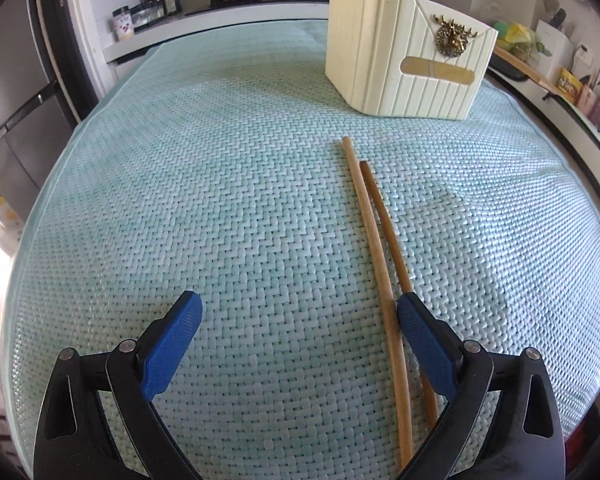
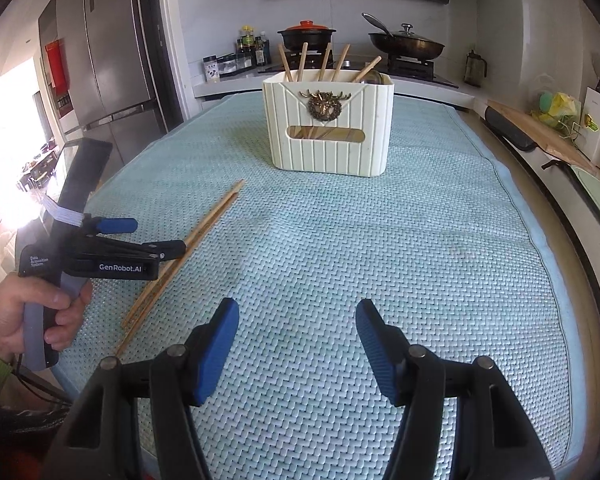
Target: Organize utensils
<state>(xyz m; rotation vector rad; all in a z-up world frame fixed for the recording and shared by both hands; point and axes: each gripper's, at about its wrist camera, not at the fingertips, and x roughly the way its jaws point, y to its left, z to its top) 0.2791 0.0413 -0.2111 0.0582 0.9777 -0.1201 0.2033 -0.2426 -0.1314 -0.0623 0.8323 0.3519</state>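
- The two chopsticks lie side by side on the woven green mat, flat, close together and nearly parallel; whether they touch I cannot tell
- Their long axis runs almost straight along the left gripper's line of sight, far tips pointing towards the cream holder, near ends passing back under the tool
- The left gripper is wide apart and grasps nothing; the pair sits off-centre in the gap, close to the inner face of its right-hand finger, with the darker stick running under that finger, while the other finger is well apart from them
- From the right wrist view the left gripper hovers directly over the chopsticks, so the left is clearly the nearer tool
- The right gripper is also spread wide and empty, above bare mat, with the chopsticks well off to its left
- The holder stands upright farther along the mat, already with several wooden handles sticking out of its open top
- My judgement: because the sticks run lengthwise between the fingers, closing would sweep them together across their width; the gripper likely needs a small shift to its right to centre the pair first
- The likely risk is catching only the lighter stick, or rolling the darker one away
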